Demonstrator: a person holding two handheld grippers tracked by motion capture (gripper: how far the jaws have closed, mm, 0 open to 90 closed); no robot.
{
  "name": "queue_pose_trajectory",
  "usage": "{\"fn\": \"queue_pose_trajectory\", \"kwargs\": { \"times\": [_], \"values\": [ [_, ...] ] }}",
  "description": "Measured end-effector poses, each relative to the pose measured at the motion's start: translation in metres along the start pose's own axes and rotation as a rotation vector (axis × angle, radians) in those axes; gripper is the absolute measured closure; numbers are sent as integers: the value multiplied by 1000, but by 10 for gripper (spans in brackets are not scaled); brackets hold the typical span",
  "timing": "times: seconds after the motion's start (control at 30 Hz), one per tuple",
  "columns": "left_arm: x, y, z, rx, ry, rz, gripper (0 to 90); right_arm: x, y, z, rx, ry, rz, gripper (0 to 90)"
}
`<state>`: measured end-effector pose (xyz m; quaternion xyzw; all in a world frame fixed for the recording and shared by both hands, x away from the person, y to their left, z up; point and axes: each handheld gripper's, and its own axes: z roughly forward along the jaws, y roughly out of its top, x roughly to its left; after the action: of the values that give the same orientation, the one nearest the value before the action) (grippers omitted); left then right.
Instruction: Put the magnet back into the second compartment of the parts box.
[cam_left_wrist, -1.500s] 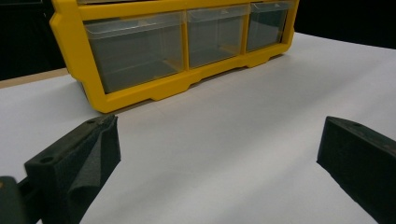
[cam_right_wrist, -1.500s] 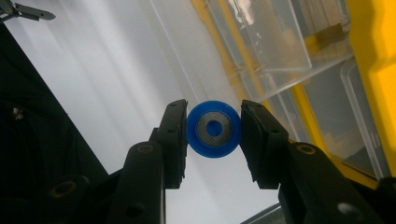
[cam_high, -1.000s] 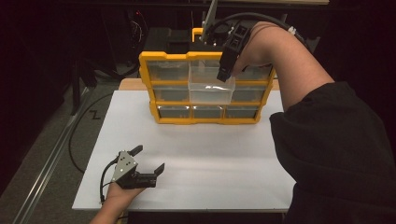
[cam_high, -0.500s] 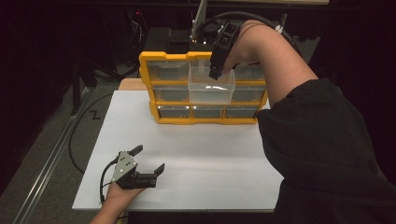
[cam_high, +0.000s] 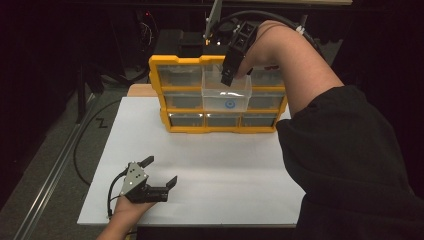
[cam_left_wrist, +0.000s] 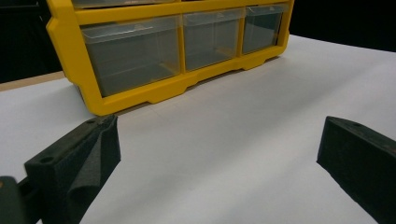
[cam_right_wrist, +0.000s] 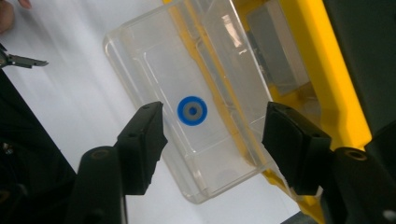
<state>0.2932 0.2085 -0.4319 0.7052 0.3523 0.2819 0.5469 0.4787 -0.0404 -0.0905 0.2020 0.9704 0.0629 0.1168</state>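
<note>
A: High view puts the right hand-held gripper (cam_high: 229, 76) above the middle drawer (cam_high: 226, 95) of the yellow organizer (cam_high: 165, 97), which stands at the far side of the white bench (cam_high: 225, 160). How far along does it look?

B: That clear drawer is already pulled out, and a blue ring (cam_right_wrist: 192, 111) with a grey centre lies flat on its floor. The right gripper's jaws stand wide apart over it, holding nothing. So the ring is either about to be picked out or has just been dropped in; closing the drawer seems left to do.

A: And the left hand-held gripper (cam_high: 159, 172)?

B: Resting low near the front edge of the bench, jaws spread, empty, well apart from the organizer.

A: Materials?

B: The frame is glossy yellow plastic with rounded corners. Its drawers are thin, transparent, boxy plastic. The bench top is matte and smooth. The jaw pads (cam_left_wrist: 79, 158) look like dark, slightly grainy foam blocks.
</note>
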Motion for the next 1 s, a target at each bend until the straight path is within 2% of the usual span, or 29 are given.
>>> {"fn": "queue_pose_trajectory", "kwargs": {
  "times": [0.33, 0.57, 1.0],
  "values": [
    [-2, 1, 0, 0, 1, 3, 0, 15, -21, 4, 35, 10, -13, 372],
    [-2, -1, 0, 8, 1, 6, 1, 20, -42, 1, 36, 8, -9, 373],
    [-3, 1, 2, 5, 7, 6, 1, 28, -85, 9, 44, 16, 26, 362]
  ]
}}
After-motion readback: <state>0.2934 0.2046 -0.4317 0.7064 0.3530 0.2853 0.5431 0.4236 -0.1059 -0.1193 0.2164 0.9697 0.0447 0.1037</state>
